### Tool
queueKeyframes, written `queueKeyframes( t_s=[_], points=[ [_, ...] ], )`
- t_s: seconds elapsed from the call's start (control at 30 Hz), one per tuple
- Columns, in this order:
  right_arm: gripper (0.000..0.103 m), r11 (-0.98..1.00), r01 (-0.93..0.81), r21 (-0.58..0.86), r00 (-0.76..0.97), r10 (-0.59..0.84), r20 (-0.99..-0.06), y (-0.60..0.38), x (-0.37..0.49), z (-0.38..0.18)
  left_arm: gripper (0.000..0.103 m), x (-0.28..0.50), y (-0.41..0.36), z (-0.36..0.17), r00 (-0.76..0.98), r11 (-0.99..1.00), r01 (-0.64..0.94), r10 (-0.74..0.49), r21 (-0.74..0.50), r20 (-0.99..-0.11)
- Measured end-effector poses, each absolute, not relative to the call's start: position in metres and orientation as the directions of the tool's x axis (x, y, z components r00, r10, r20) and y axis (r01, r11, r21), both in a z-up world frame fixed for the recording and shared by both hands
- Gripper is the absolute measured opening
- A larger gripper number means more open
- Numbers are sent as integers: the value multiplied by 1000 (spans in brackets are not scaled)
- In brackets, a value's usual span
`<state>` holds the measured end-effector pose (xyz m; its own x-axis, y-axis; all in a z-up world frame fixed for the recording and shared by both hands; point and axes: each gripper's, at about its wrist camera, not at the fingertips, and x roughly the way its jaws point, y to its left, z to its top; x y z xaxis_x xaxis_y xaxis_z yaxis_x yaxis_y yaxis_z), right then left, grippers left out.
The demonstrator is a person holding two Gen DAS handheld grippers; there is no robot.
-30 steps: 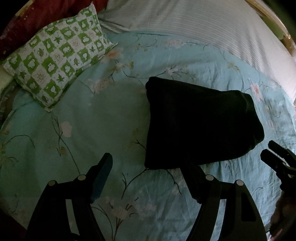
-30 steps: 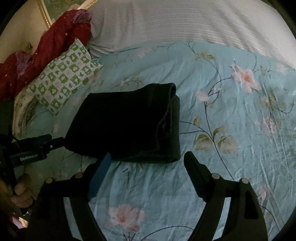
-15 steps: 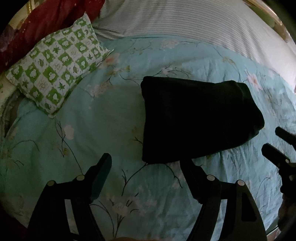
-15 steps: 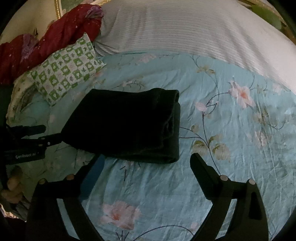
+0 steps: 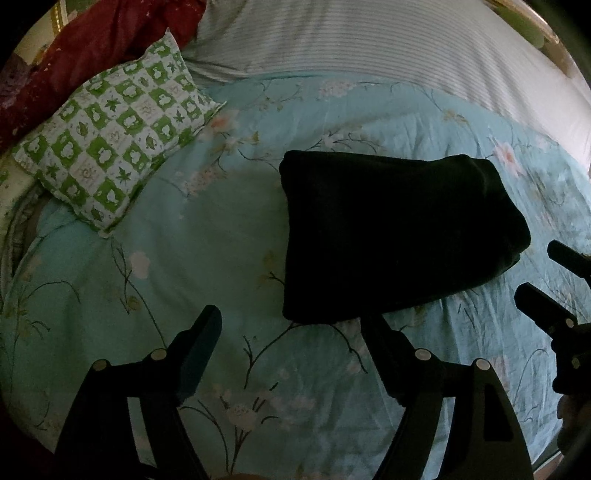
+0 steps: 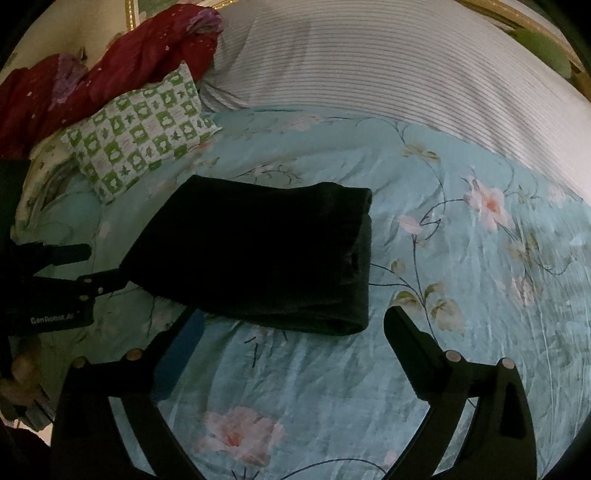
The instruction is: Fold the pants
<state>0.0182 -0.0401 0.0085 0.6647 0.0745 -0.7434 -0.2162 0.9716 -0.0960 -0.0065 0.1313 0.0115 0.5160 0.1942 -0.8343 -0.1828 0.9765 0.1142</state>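
The black pants lie folded into a compact rectangle on the light blue floral bedspread. They also show in the right wrist view. My left gripper is open and empty, hovering just short of the pants' near edge. My right gripper is open and empty, just short of the folded pants' near right corner. The right gripper's fingers show at the right edge of the left wrist view. The left gripper shows at the left of the right wrist view.
A green and white checked pillow lies at the back left. A red blanket is bunched behind it. A white striped sheet covers the far side of the bed. A gold frame runs along the far edge.
Both grippers have pulled back and up a little from the folded pants. The pants have stayed still.
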Motion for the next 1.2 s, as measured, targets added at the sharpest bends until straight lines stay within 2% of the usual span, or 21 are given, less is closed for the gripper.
queueKeyframes(
  t_s=[1.2],
  points=[
    [98,968,-230,-95,669,87,-739,-27,11,3,81,-8,127,10,511,982,-159,171,104,-842]
  ],
)
